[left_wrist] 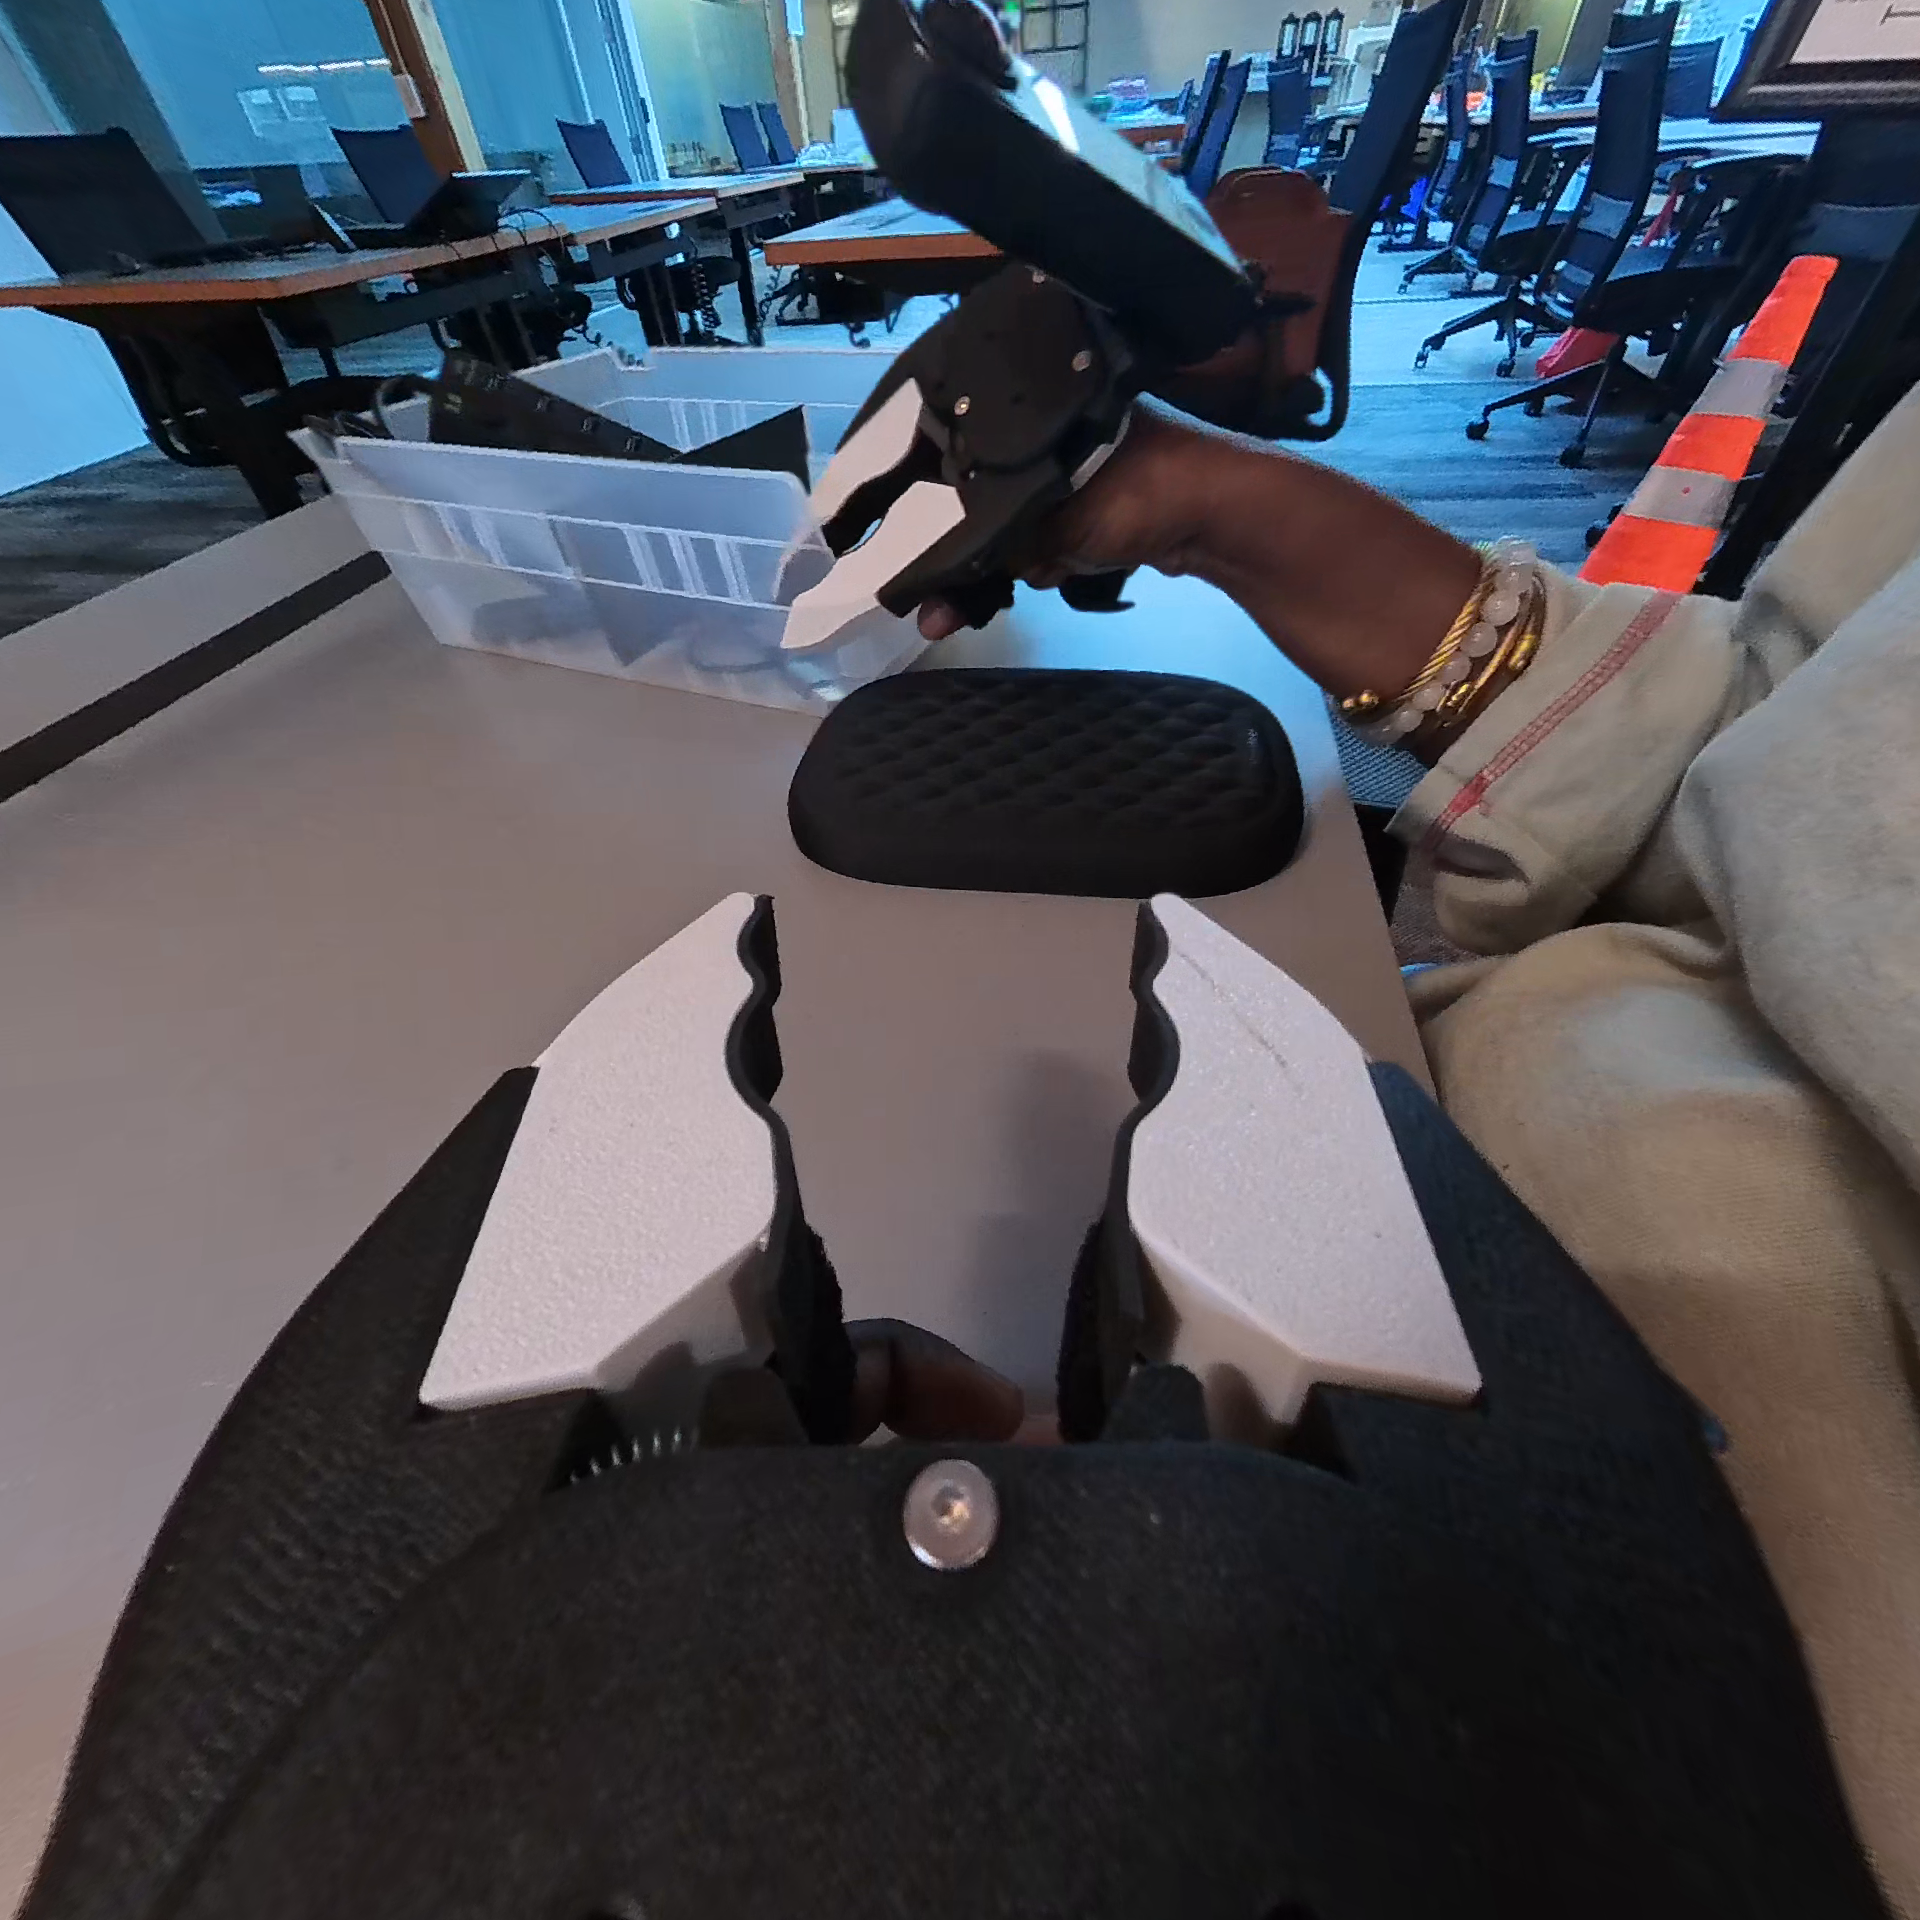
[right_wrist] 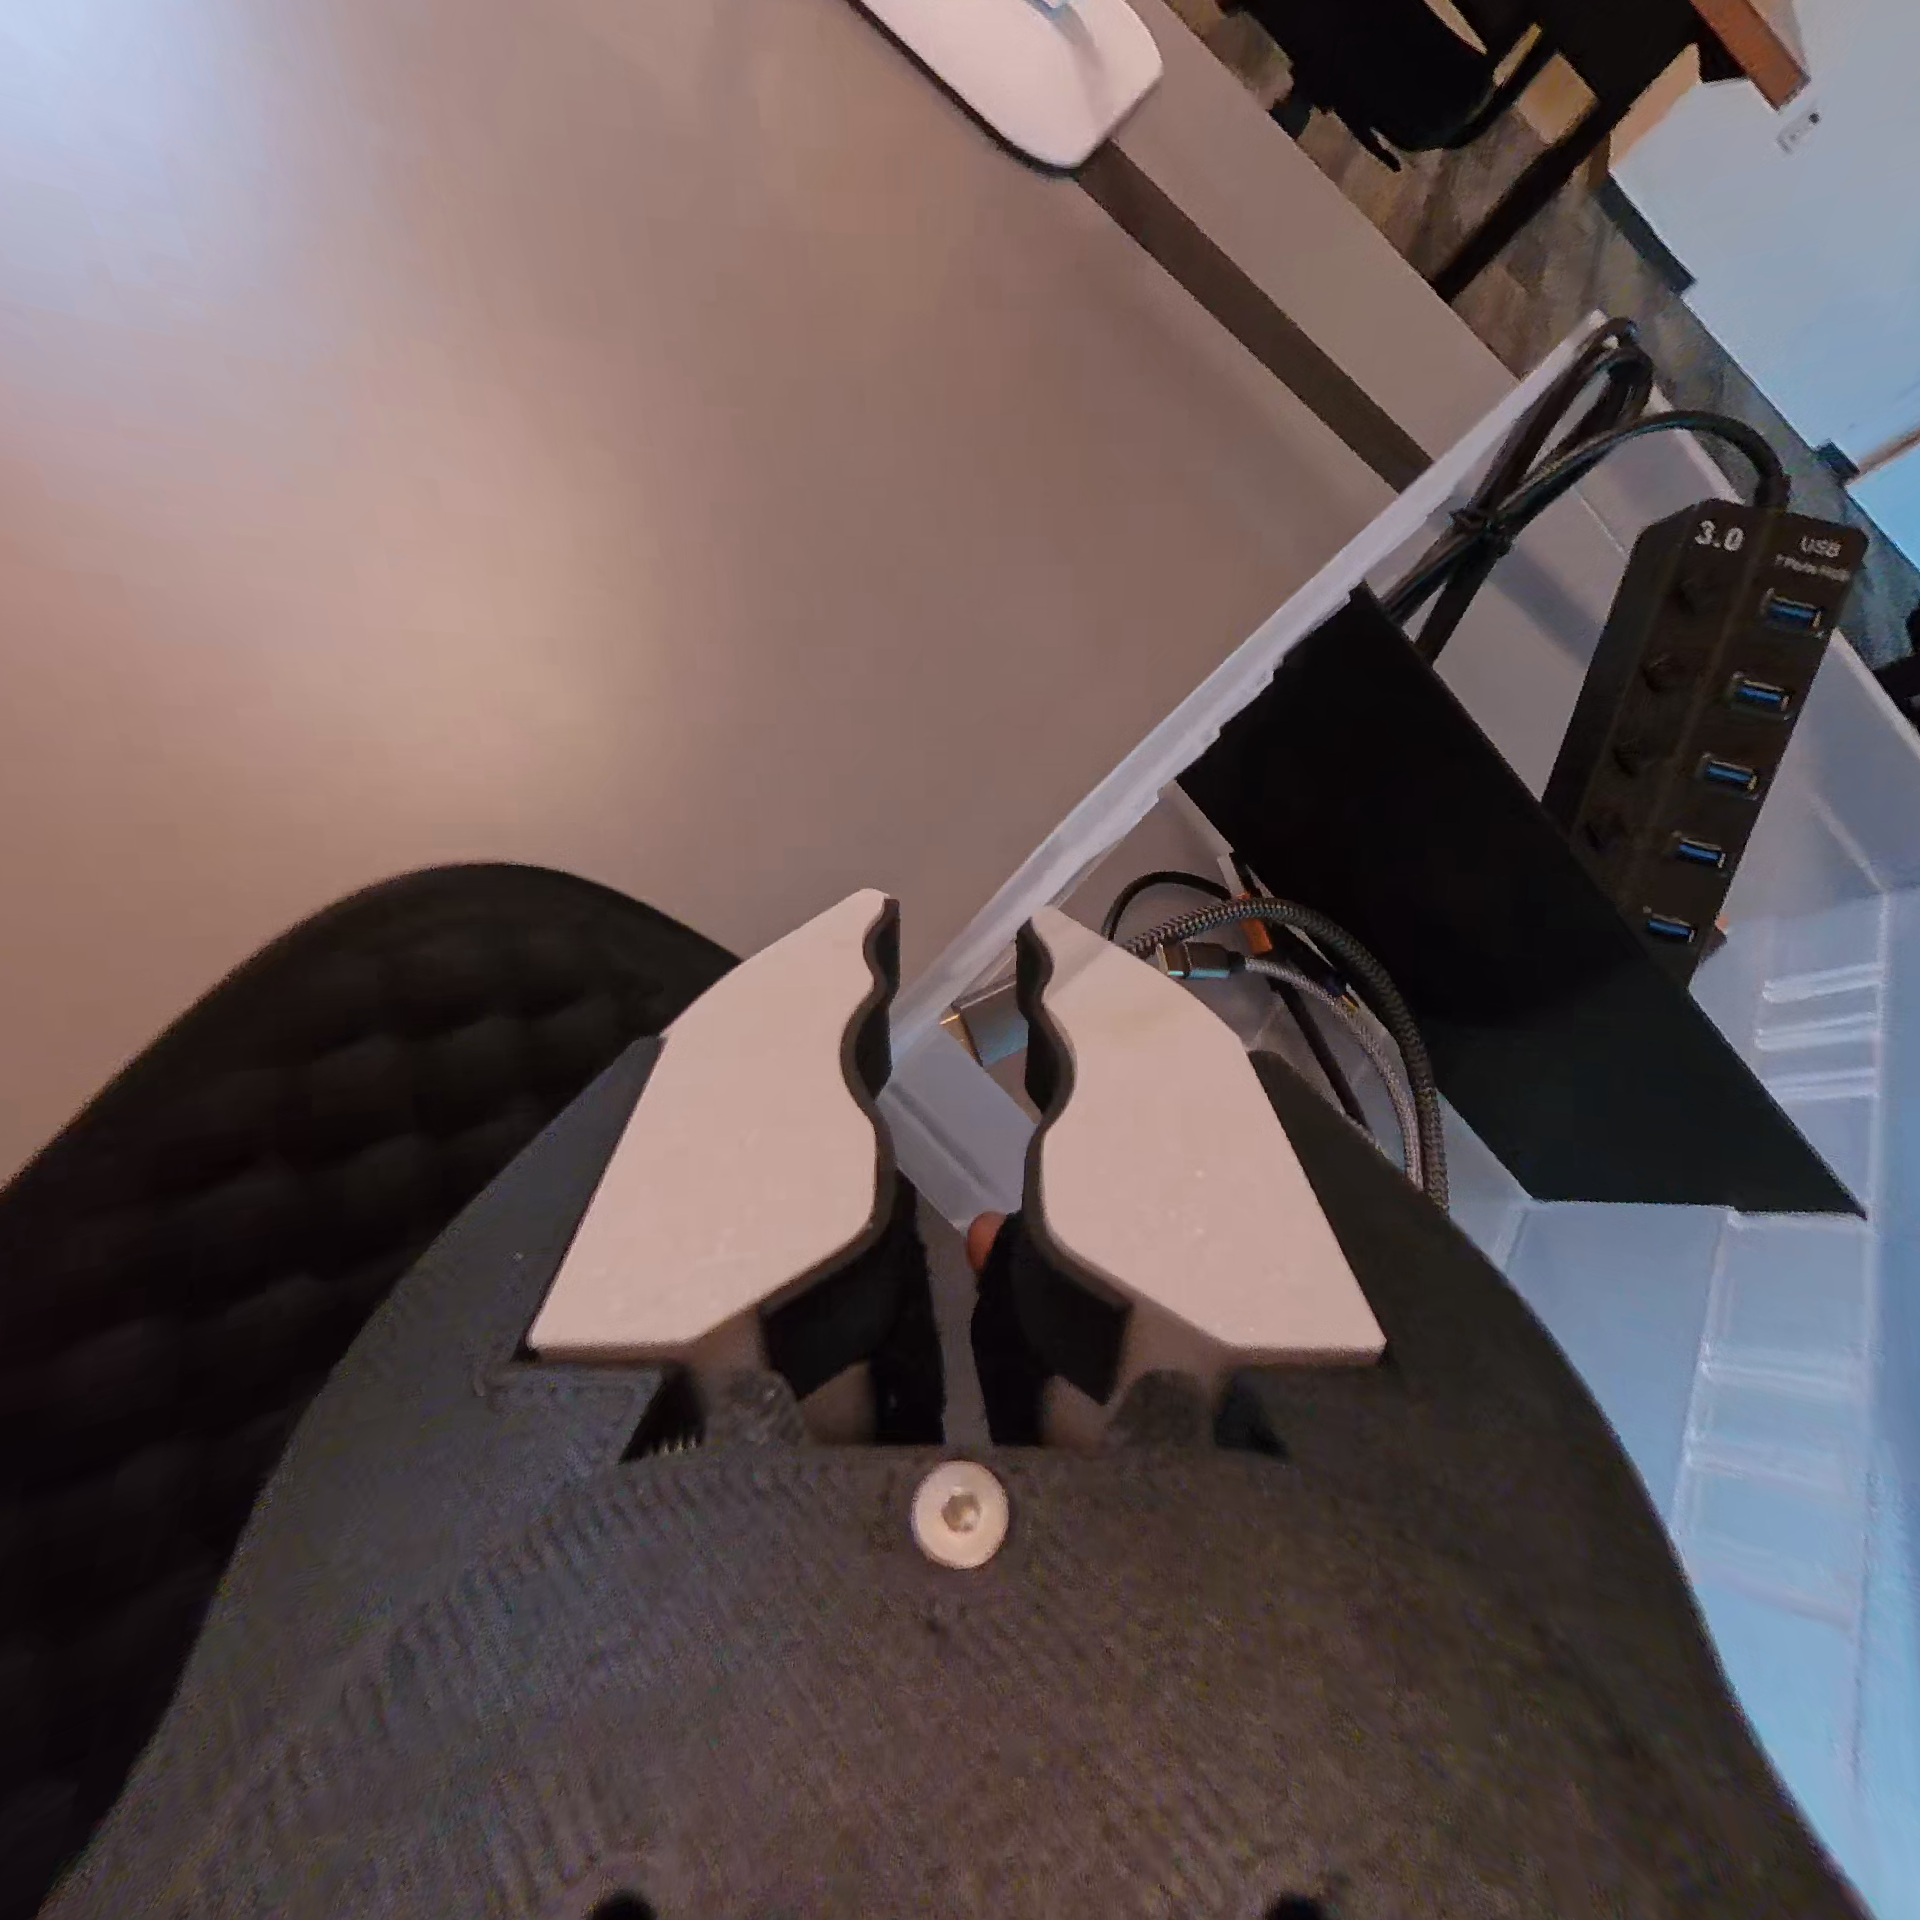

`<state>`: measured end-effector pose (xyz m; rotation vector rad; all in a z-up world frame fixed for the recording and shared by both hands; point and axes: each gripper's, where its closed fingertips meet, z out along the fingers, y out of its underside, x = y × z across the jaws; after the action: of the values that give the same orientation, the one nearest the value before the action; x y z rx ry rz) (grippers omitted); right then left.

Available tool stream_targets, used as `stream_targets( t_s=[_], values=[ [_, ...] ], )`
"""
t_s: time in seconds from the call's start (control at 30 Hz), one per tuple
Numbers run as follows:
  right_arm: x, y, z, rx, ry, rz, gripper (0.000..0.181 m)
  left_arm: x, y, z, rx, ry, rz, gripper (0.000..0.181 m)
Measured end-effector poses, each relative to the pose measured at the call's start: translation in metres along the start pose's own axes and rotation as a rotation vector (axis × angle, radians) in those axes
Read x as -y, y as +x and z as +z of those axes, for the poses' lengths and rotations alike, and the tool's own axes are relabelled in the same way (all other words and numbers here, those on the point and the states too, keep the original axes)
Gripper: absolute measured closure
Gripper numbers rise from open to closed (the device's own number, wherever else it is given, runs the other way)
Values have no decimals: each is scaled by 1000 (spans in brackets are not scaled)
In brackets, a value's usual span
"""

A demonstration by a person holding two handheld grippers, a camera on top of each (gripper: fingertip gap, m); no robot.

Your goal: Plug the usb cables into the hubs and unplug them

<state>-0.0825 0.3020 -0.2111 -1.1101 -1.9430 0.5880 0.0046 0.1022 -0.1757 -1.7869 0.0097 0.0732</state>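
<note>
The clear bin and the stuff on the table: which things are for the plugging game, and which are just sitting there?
For the job:
- black USB hub, standing in the clear bin
- braided cables in the bin
- right gripper, open, reaching toward them
- left gripper, open, waiting

Just lying about:
- black wrist rest
- black divider
- orange cone
- office chairs

On your surface (left_wrist: 364,935), the bin (left_wrist: 582,540) sits at the far side with the pad (left_wrist: 1044,779) just before it. In the bin, the hub (right_wrist: 1714,727) leans behind a divider panel (right_wrist: 1455,935), and the cables (right_wrist: 1299,966) lie before that panel.
</note>
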Motion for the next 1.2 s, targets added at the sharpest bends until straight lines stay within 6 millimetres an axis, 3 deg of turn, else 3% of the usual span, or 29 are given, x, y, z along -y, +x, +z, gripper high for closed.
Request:
stream_targets(
  t_s=[0.3,0.47,0.6,0.77,0.87,1.07,1.2],
  values=[
    [50,-44,31,90,34,-83,158,-2,4,2,-3,-20,43,116],
    [81,-89,37,185,77,-142,158,7,10,-4,-14,40,94,118],
    [112,-135,41,263,112,-193,157,35,17,-25,-22,254,180,120],
    [151,-196,45,370,165,-289,153,85,12,-85,82,431,239,123],
    [170,-227,46,423,191,-348,152,101,5,-131,220,439,323,123],
    [203,-275,51,487,254,-401,152,89,-36,-242,651,295,357,123],
    [221,-301,55,521,298,-454,151,68,-52,-320,908,240,291,122]
  ],
)
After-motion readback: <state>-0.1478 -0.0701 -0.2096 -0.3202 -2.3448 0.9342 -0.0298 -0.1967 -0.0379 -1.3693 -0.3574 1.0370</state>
